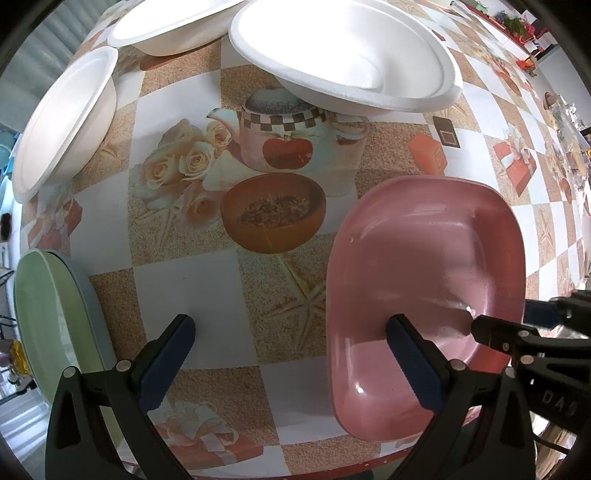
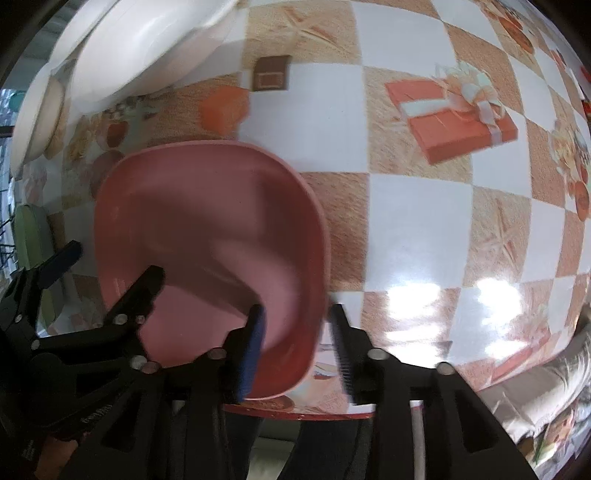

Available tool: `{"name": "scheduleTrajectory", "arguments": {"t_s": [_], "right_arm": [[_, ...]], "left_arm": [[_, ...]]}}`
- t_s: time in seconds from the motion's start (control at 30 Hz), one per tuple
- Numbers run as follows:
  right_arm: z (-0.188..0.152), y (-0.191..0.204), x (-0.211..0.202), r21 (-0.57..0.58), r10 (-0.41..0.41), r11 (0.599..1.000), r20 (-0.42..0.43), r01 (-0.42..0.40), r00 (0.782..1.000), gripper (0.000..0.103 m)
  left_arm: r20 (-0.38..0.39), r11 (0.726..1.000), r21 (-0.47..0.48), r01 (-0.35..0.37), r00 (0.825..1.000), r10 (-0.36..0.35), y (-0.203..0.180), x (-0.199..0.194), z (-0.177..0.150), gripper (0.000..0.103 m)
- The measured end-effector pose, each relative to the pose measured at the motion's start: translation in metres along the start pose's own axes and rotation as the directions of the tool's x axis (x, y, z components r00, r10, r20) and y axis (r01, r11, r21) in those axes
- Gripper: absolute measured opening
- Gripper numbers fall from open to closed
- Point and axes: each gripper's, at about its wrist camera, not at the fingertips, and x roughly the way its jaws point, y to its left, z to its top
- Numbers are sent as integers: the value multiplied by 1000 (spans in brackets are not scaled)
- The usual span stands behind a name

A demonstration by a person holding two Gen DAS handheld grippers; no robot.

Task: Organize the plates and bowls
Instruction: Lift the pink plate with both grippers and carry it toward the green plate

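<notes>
A pink rounded bowl (image 1: 424, 280) stands upright near the table's front edge. My left gripper (image 1: 291, 332) points straight down, open wide. Its right finger hangs over the bowl's left side and its left finger over bare tablecloth, gripping nothing. In the right wrist view my right gripper (image 2: 297, 328) straddles the right rim of the pink bowl (image 2: 207, 229), one pad inside and one outside. There is a gap on both sides, so it is open. Three white foam bowls (image 1: 351, 55) lie at the far side. A green plate (image 1: 44, 314) rests on a pale blue one at the left edge.
The tablecloth (image 1: 221, 288) is a checked print of teapots, roses and gift boxes, all flat. The table's red front edge (image 2: 295, 415) runs just under both grippers. Cluttered shelves (image 1: 517, 26) stand far to the right.
</notes>
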Motion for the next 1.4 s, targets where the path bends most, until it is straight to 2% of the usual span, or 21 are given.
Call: {"name": "scheduleTrajectory", "arguments": {"t_s": [0.03, 0.07, 0.1, 0.17, 0.37, 0.73, 0.83, 0.9, 1.03, 1.13, 1.2, 1.23, 1.27, 1.3, 1.33, 1.37, 1.4], "right_arm": [[1, -13, 13, 44, -16, 999, -87, 20, 996, 103], [-1, -26, 18, 108, 79, 992, -107, -67, 991, 103], [-4, -37, 21, 168, 132, 979, -122, -111, 984, 103], [-8, -47, 16, 201, 146, 972, -103, -124, 984, 103], [-14, -39, 3, 138, 108, 986, -83, -96, 991, 103], [-15, -38, -15, 120, 99, 989, -59, -91, 993, 103], [-24, -27, -17, 115, 92, 990, -50, -86, 994, 103], [-22, -27, -15, 97, 76, 993, -37, -72, 996, 103], [-20, -9, -29, 19, -6, 1000, 24, 5, 1000, 103], [-18, -1, -38, -15, -12, 1000, 53, 13, 998, 96], [-17, 2, -45, -24, 15, 1000, 67, -14, 998, 85], [-16, 5, -48, -27, 39, 999, 72, -37, 997, 81], [-17, 7, -50, -28, 54, 998, 75, -52, 996, 72], [-16, 10, -53, -33, 54, 998, 77, -52, 996, 65], [-15, 14, -56, -44, 55, 998, 79, -52, 995, 62], [-15, 19, -60, -62, 60, 997, 84, -55, 995, 51], [-17, 27, -61, -80, 70, 995, 89, -63, 994, 33]], "left_arm": [[5, 1000, -8, 3, 1000, -3, 3, -1, -1, 103], [6, 1000, -5, 4, 1000, -4, 5, -3, -1, 103], [4, 1000, 6, 0, 1000, 0, 4, -4, -2, 103], [2, 1000, 2, 1, 1000, -1, 6, -5, -2, 103], [8, 1000, 4, 0, 1000, 0, 5, -5, -2, 103], [40, 1000, -10, -1, 999, 1, 2, -4, -9, 103], [38, 1000, -14, -1, 999, 1, 4, -3, -11, 103], [22, 1000, -19, -1, 1000, 2, 4, -3, -9, 103], [-22, 1000, -14, -1, 1000, 1, 6, -2, -2, 103], [-48, 1000, -11, 0, 999, 0, 6, -2, 0, 102], [-49, 1000, -2, 2, 999, -2, 3, -4, 0, 96], [-44, 1000, 12, 4, 999, -3, 0, -6, 0, 90], [-38, 1000, 29, 6, 999, -5, -4, -9, 0, 82], [-32, 999, 51, 10, 999, -8, -9, -11, 0, 78], [-29, 997, 76, 14, 1000, -11, -15, -14, 1, 69], [-28, 995, 94, 22, 999, -19, -19, -15, 1, 58], [-27, 992, 123, 34, 999, -31, -25, -17, 1, 52]]}}
